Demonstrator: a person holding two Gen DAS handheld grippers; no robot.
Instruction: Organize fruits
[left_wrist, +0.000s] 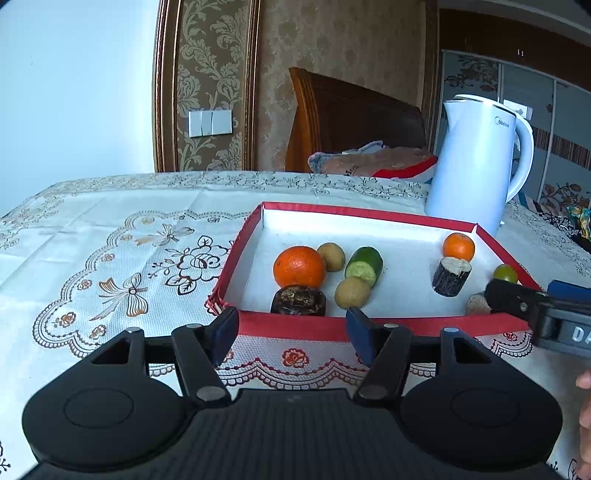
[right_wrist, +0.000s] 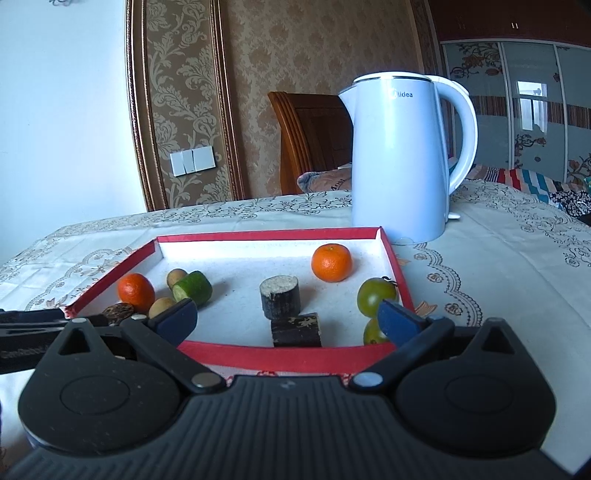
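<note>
Both tongs gape empty at the near rim of the fruit tray.

The left tongs (left_wrist: 291, 332) stand apart with nothing between them; at their 12 o'clock lie a dark brown piece (left_wrist: 298, 301) and the big orange (left_wrist: 299, 266), a tan round fruit (left_wrist: 352, 292) at 1 o'clock. The right tongs (right_wrist: 288, 317) spread wide and empty; a dark block (right_wrist: 295, 329) lies dead ahead, a green tomato (right_wrist: 376, 296) at 1 o'clock. The red tray (right_wrist: 284, 354) rests on the clothed bench (left_wrist: 110, 229), with a white kettle (right_wrist: 399, 162) beyond.
</note>
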